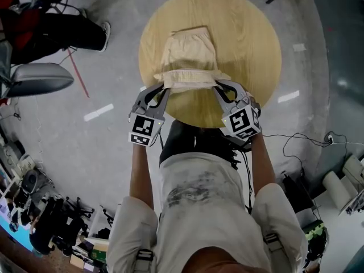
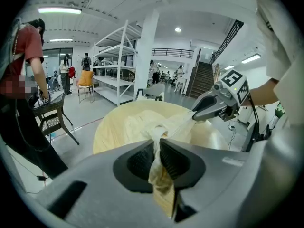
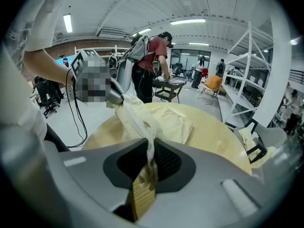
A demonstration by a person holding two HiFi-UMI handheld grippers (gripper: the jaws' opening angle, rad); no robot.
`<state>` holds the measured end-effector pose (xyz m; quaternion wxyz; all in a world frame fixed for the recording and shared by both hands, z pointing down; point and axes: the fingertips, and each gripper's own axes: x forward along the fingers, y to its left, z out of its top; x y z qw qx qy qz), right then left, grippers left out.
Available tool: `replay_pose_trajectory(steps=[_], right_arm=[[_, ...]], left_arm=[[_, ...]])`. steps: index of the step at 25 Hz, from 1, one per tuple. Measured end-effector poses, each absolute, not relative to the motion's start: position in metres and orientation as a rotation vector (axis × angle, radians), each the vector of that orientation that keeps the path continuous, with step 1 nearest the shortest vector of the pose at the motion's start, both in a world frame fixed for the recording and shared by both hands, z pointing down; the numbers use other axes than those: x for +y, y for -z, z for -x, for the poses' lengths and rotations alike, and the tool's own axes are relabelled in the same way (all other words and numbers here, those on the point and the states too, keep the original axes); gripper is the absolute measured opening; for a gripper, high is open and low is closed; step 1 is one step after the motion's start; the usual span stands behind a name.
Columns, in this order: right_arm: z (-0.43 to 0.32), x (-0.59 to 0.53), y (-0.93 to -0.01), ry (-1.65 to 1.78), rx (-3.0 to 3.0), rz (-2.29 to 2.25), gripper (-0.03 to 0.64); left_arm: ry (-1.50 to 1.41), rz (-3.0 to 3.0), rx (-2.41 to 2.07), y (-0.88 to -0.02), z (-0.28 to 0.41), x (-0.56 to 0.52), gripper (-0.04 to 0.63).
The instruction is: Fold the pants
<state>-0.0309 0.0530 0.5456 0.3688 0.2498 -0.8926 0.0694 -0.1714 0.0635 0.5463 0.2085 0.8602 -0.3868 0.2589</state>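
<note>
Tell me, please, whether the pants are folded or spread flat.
Partly folded: the pants lie doubled, near edge held by left gripper and right gripper.

A round wooden table (image 1: 250,44) lies just ahead of the left gripper (image 1: 164,88) and the right gripper (image 1: 219,86). Well off to the left gripper's outer side stands a grey chair (image 1: 40,78), with a thin red line (image 1: 79,75) on the floor nearer in. Black cables (image 1: 296,144) trail beside the right gripper. Far ahead of the left gripper, past the table, rise white shelving (image 2: 116,56), an orange chair (image 2: 85,78) and a staircase (image 2: 202,80). A person in a red shirt (image 2: 23,51) stands to its left by a black wire chair (image 2: 52,115).
</note>
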Motion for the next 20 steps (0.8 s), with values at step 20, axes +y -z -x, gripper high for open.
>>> replay_pose_trajectory(steps=[20], right_arm=[[0.042, 0.003, -0.556, -0.180, -2.305, -0.650, 0.060]], left_arm=[[-0.717, -2.299, -1.188, -0.560, 0.186, 0.015, 0.053]])
